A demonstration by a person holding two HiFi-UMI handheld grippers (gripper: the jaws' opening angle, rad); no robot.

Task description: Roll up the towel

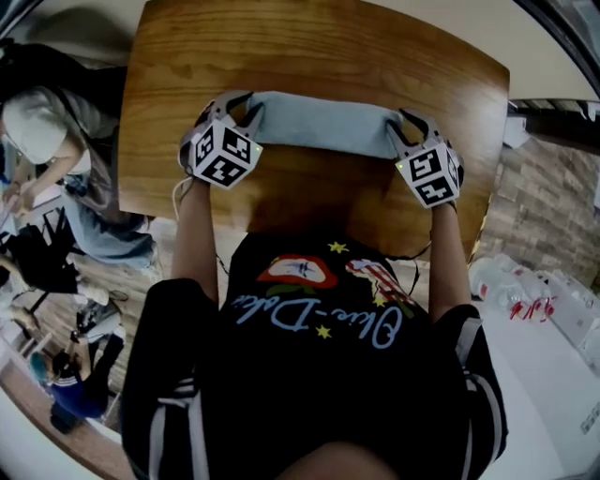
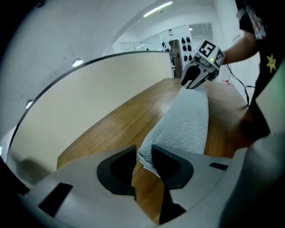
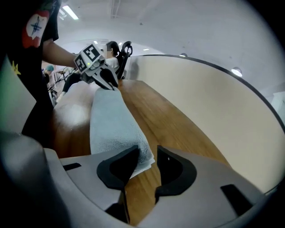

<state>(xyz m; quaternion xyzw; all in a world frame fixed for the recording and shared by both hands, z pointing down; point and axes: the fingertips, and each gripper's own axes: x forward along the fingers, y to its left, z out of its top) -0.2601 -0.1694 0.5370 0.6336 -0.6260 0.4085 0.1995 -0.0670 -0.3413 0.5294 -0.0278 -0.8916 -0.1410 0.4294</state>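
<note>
Black pads of the left gripper stand slightly apart around 1 end of the towel, loose on it. The right gripper is likewise parted, the other end touching only 1 pad. Pale blue-grey terry, the towel lies as a long roll across the wooden table, between the 2 grippers. Cream floor lies beyond, under ceiling strip lights. Pale script on the person's black T-shirt is unreadable.
</note>
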